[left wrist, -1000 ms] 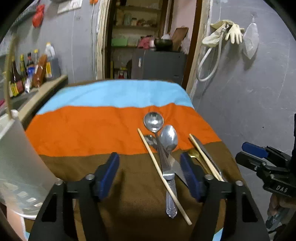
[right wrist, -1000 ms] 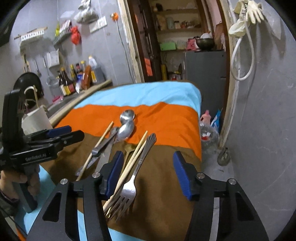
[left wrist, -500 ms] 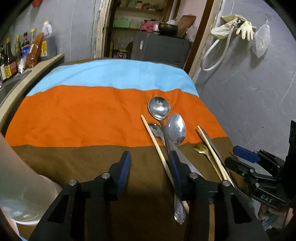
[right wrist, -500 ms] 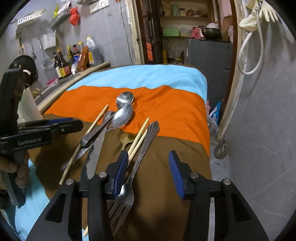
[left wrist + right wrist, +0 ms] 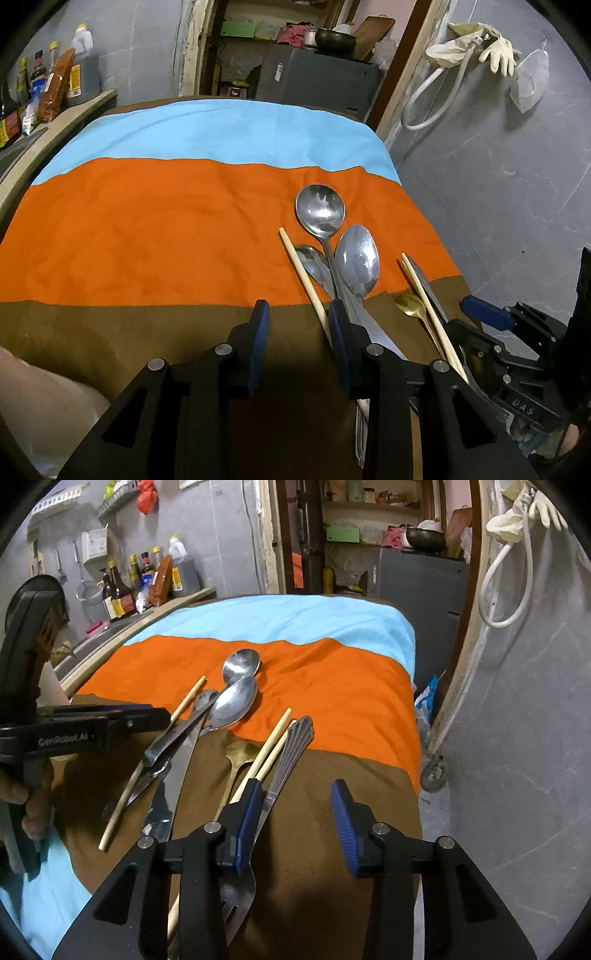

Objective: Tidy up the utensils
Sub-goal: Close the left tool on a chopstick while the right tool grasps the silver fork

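A pile of utensils lies on the striped cloth (image 5: 147,229): a round steel spoon (image 5: 320,212), an oval spoon (image 5: 357,258), a smaller spoon (image 5: 314,260), a single chopstick (image 5: 303,273), a knife (image 5: 181,771), a gold spoon (image 5: 240,751), a chopstick pair (image 5: 271,746) and a fork (image 5: 288,760). My left gripper (image 5: 299,332) is open and empty, low over the brown stripe, its right finger beside the single chopstick. My right gripper (image 5: 295,819) is open and empty, its left finger over the chopstick pair and fork handle.
The table drops off at the right edge beside a grey wall (image 5: 498,177). A counter with bottles (image 5: 147,576) runs along the left. A doorway with shelves and a grey cabinet (image 5: 321,77) stands behind. A person's forearm (image 5: 40,398) shows at lower left.
Both grippers have moved forward and lower toward the utensils and their jaws have narrowed. The white container at the left has left the left wrist view.
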